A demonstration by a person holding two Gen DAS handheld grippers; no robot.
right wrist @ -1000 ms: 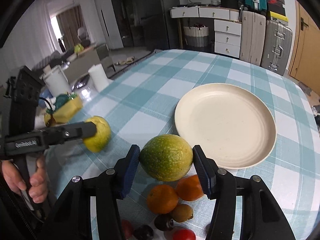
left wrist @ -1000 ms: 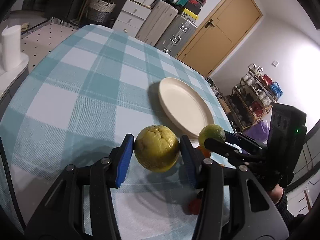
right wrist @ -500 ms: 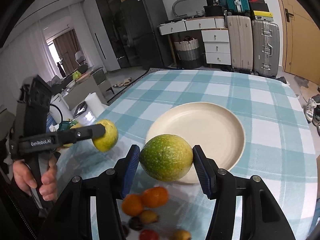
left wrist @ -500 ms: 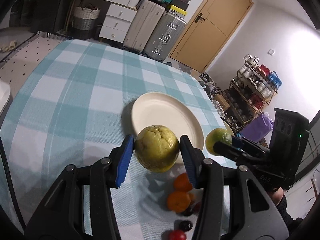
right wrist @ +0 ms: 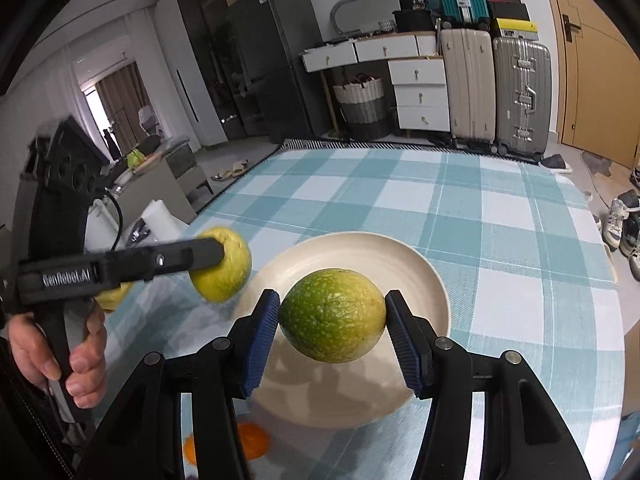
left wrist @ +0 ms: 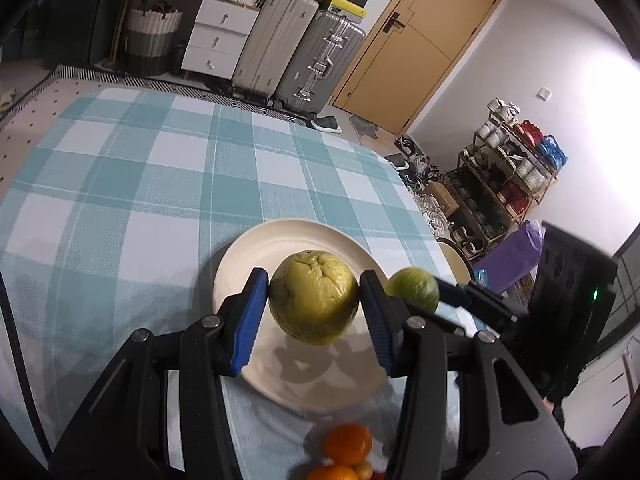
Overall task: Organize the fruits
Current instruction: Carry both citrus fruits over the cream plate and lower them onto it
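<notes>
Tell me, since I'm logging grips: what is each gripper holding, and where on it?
The left gripper clamps the yellow fruit across its sides; the right gripper clamps the green fruit likewise, both above the plate.

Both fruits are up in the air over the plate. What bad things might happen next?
1. The wrinkled yellow-green fruit in the left tool and the round green fruit in the right tool hang close together over the round cream plate; the tools might bump.
2. Both fruits are round, so, dropped from up there, they may roll off the shallow plate.
3. The small orange fruits lie just beside the plate and might get knocked.
</notes>
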